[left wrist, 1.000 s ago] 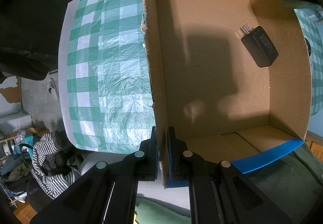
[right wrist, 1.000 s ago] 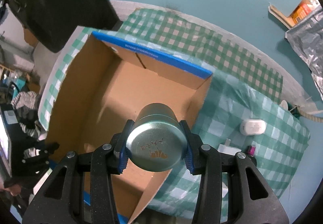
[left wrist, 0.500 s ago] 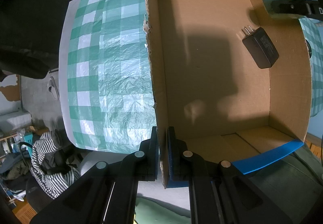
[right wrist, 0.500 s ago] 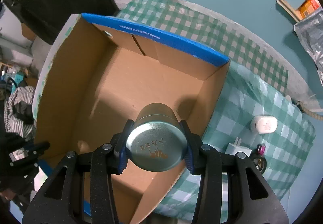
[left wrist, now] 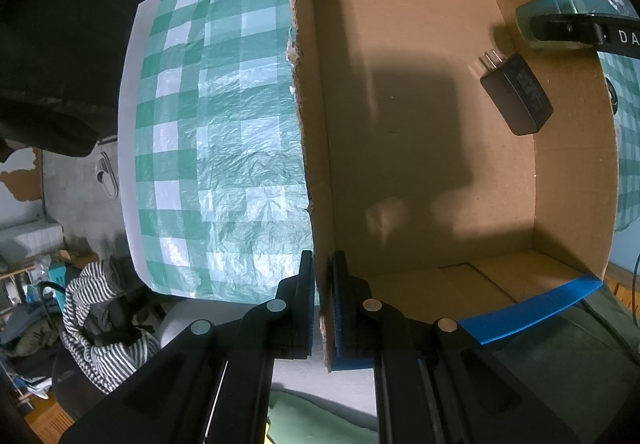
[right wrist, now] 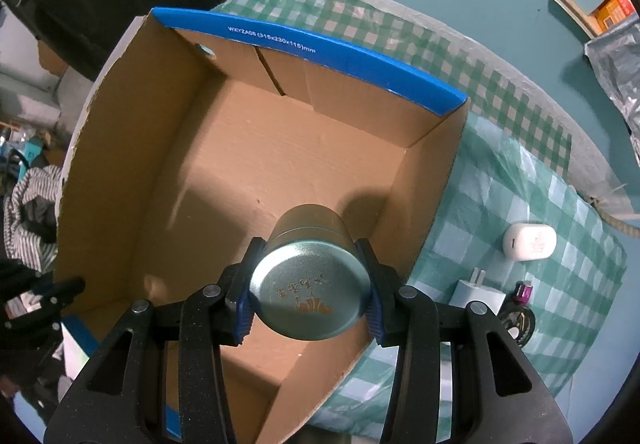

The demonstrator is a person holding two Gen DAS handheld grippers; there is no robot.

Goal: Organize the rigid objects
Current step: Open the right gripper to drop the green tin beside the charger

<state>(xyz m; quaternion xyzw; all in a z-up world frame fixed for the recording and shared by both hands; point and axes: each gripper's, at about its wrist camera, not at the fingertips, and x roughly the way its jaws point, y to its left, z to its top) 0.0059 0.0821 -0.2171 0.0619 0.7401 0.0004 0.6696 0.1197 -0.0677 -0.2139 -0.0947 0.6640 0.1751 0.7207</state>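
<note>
An open cardboard box (left wrist: pixel 316 132) with blue-taped rims (right wrist: pixel 304 52) stands on a green checked tablecloth. My left gripper (left wrist: pixel 322 304) is shut on the box's near side wall. A black power adapter (left wrist: pixel 518 98) lies on the box floor at the right. My right gripper (right wrist: pixel 310 292) is shut on a teal metal tin (right wrist: pixel 310 296) and holds it over the box's inside, near the right wall. The tin and the right gripper also show in the left wrist view (left wrist: pixel 548 20) at the box's far right corner.
On the cloth right of the box lie a white oval case (right wrist: pixel 530 242), a white plug charger (right wrist: pixel 478 292), a small purple item (right wrist: pixel 523 291) and a black round object (right wrist: pixel 518 322). A striped garment (left wrist: pixel 104 324) lies off the table's left edge.
My right gripper has carried the tin farther over the box's inside. In the left wrist view the tin and right gripper have come into the box's far right corner. The left gripper has stayed put.
</note>
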